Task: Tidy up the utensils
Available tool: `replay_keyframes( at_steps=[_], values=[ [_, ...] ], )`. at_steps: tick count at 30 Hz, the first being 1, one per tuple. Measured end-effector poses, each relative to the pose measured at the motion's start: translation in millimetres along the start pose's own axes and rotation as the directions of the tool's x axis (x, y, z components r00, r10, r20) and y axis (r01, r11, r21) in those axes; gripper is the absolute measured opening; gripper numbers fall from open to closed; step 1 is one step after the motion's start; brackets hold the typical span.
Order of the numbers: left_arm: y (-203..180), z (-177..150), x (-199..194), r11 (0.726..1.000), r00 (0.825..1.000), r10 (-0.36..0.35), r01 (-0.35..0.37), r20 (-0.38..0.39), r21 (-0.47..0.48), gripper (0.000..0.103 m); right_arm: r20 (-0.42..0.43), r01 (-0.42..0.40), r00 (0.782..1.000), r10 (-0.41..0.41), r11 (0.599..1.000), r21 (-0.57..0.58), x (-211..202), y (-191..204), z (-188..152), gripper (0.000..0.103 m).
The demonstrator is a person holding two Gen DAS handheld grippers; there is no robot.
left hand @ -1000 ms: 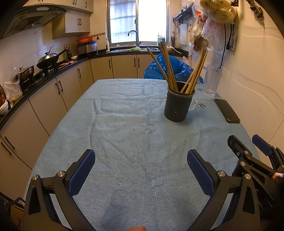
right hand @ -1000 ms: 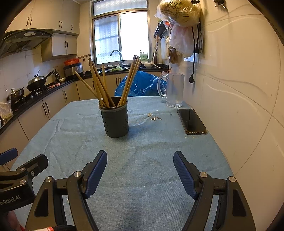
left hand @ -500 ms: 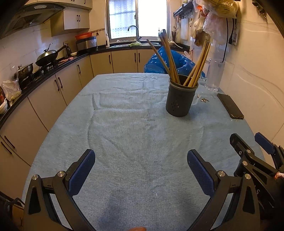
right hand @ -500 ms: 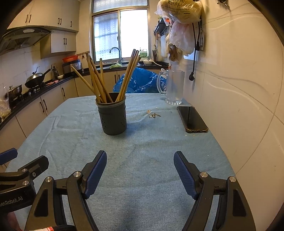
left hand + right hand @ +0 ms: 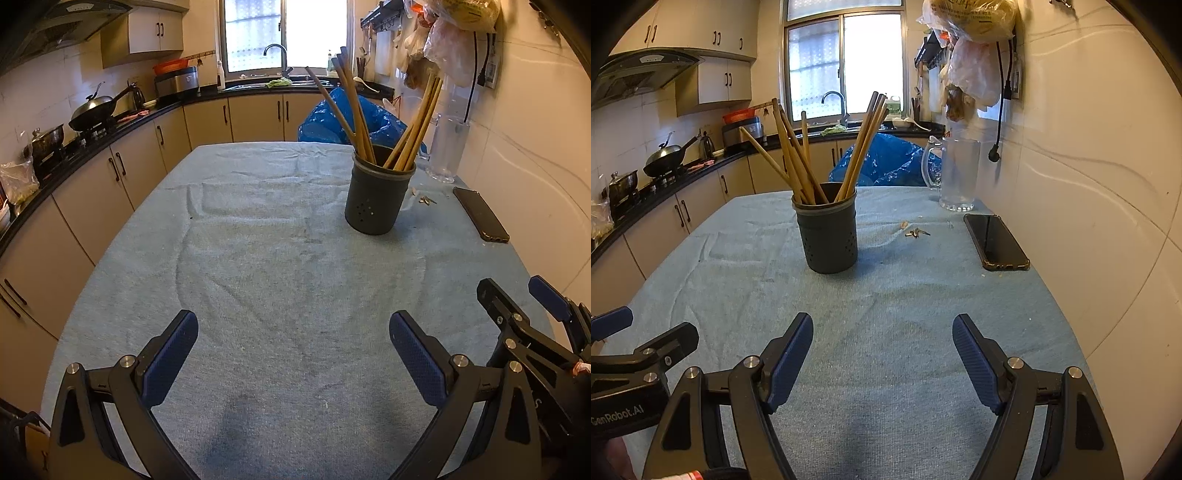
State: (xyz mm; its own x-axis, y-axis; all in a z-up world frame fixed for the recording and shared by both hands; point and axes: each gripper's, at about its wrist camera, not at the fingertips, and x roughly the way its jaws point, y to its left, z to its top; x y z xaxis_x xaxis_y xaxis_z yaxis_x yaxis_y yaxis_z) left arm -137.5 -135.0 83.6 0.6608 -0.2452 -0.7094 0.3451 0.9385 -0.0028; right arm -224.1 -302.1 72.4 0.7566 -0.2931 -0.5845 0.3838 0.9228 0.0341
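Chopsticks (image 5: 798, 158) fill the holder (image 5: 827, 236) beside keys (image 5: 916, 232) and phone (image 5: 995, 242); both jaws apart, empty.

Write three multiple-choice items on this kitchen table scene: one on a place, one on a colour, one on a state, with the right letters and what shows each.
1. Where does the phone lie relative to the holder?
A. On the wall side of it
B. On the stove side of it
C. Inside it

2. What colour is the cloth over the table?
A. Red
B. Light blue
C. Black

3. How does the right hand-held gripper stand?
A. Shut on a chopstick
B. Shut on the phone
C. Open, holding nothing

Key: 1 A, the phone rests flat between holder and wall. 2 B, the cloth is pale blue throughout. 3 C, its blue pads stand wide apart over bare cloth, and the chopsticks all stand in the holder.
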Motion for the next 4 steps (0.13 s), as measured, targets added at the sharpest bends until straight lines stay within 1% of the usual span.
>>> replay_keyframes(
  at_steps=[4],
  values=[
    [1.8, 0.3, 1.8, 1.0, 1.0, 0.0, -0.001, -0.008, -0.01, 0.103, -0.012, -0.002, 1.0, 0.002, 1.0, 0.004, 3.3, 0.1, -0.7, 0.082]
  ],
)
